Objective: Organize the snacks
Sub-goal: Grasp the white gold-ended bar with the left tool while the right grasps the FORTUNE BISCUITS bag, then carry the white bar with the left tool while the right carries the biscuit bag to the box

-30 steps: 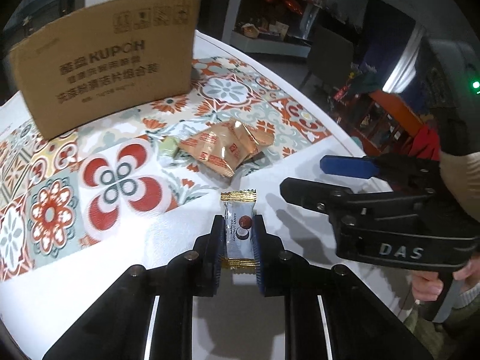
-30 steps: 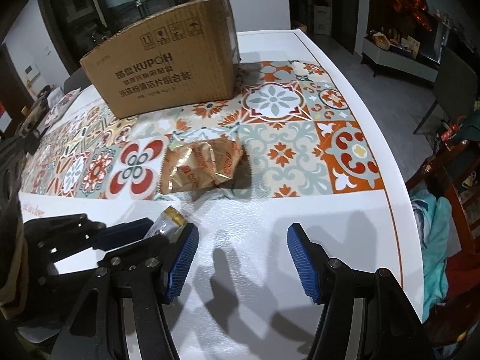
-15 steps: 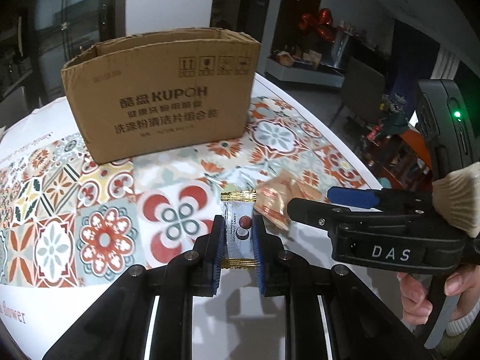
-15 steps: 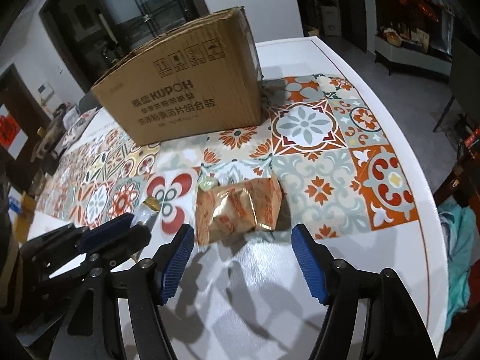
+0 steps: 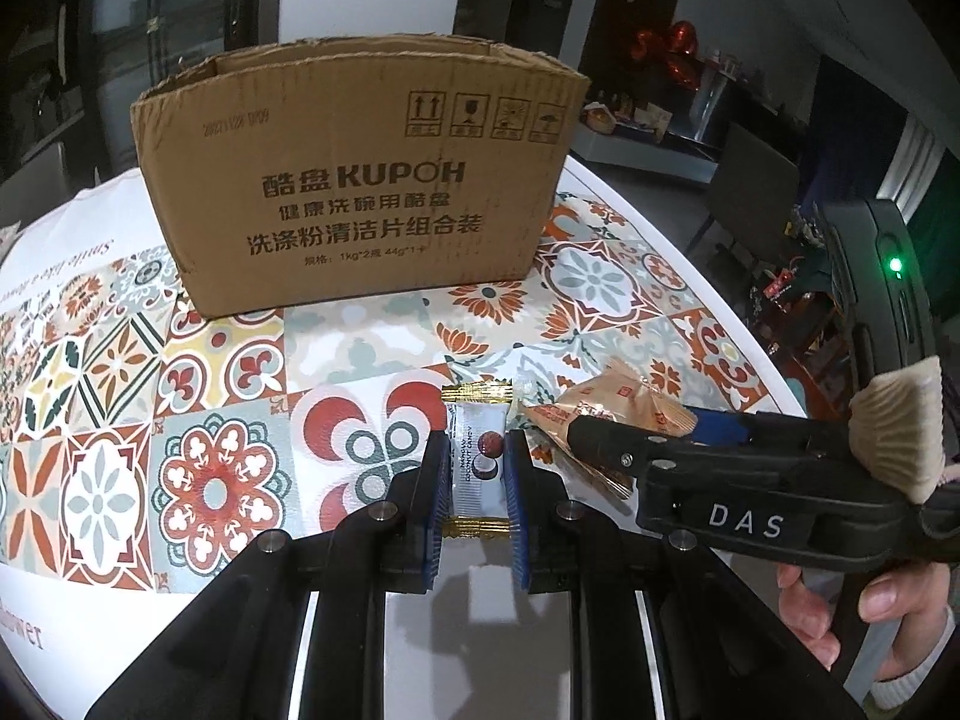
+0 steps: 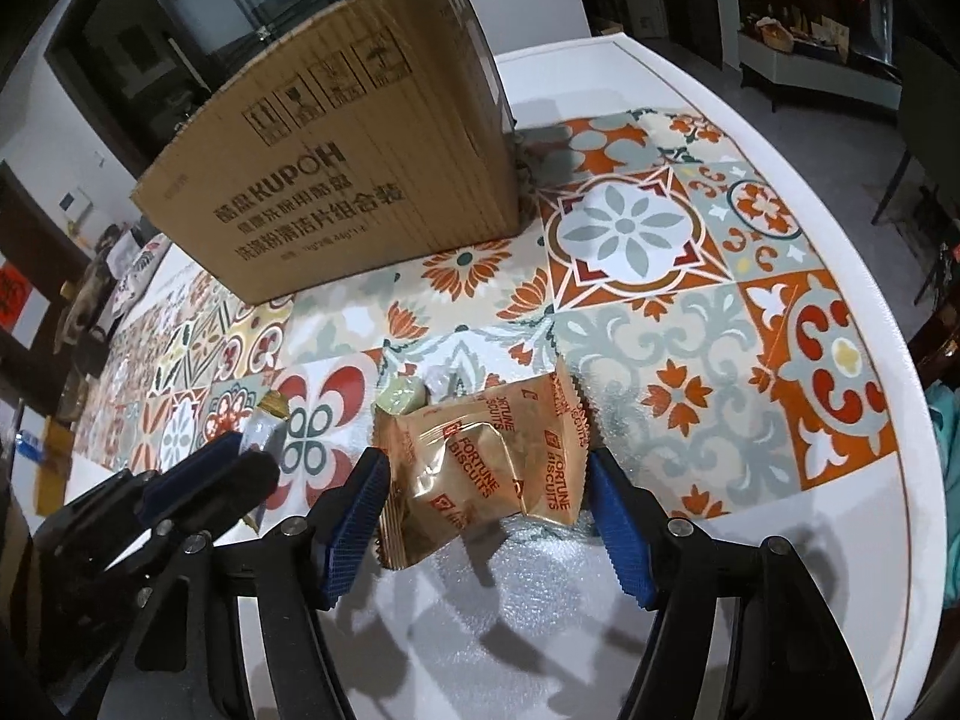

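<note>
My left gripper (image 5: 477,474) has its ribbed blue fingers (image 5: 437,498) pinched on a small white candy wrapper (image 5: 478,459) with crimped gold ends, held above the glossy tile-patterned surface (image 5: 198,396). My right gripper (image 6: 486,516) is spread wide; its jaws have just been opening, and the crinkly gold-foil biscuit packets (image 6: 480,462) lie on the surface between the fingers (image 6: 354,516), seemingly untouched by the pads. A pale green wrapped sweet (image 6: 401,393) rests just behind the packets. The corrugated cardboard box (image 5: 360,192), open-topped with rough torn edges, stands farther back.
</note>
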### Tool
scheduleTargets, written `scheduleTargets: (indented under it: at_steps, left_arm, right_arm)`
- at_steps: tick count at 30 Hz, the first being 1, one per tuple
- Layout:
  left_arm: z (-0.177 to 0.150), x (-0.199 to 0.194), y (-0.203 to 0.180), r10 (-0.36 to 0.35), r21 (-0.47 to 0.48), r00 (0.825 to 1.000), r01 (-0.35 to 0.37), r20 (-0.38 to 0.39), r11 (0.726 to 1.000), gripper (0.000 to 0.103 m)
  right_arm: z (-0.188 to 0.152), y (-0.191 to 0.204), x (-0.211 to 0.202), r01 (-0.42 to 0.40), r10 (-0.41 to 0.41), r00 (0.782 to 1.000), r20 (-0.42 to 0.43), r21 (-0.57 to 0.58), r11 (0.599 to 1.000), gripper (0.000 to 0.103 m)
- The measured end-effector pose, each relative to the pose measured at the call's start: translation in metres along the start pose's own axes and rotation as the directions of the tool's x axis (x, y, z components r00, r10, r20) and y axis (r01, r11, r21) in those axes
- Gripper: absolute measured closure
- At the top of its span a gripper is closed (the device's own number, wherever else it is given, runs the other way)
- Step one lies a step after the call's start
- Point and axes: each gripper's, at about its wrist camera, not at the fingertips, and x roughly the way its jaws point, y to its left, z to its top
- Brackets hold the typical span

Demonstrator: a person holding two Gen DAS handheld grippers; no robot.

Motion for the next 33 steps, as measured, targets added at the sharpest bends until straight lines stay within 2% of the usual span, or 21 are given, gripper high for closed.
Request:
scheduleTargets:
  at_steps: [2, 3, 9, 22, 33]
  left_arm:
    - [-0.001, 0.001, 0.001, -0.001, -0.006, 1.0, 0.001, -0.003, 1.0, 0.084]
    - [-0.001, 0.001, 0.002, 0.0, -0.008, 1.0, 0.0, -0.004, 1.0, 0.084]
    - [-0.001, -0.002, 0.004, -0.003, -0.017, 1.0, 0.003, 0.003, 1.0, 0.084]
    - [0.006, -0.028, 0.006, -0.022, -0.033, 0.998, 0.024, 0.054, 0.999, 0.084]
    - [0.029, -0.074, 0.009, -0.012, -0.028, 0.987, 0.017, 0.163, 0.999, 0.084]
  right_arm:
    - [0.0, 0.0, 0.003, 0.0, 0.0, 1.0, -0.004, -0.004, 1.0, 0.039]
    - [0.0, 0.001, 0.004, 0.001, -0.001, 1.0, -0.005, -0.01, 1.0, 0.047]
    - [-0.003, 0.005, 0.005, 0.005, -0.005, 1.0, 0.003, -0.031, 0.999, 0.055]
    - [-0.002, 0.019, -0.021, 0.029, -0.022, 0.997, 0.075, -0.085, 0.996, 0.056]
    - [0.015, 0.046, -0.066, 0.024, 0.004, 0.983, 0.185, -0.149, 0.989, 0.056]
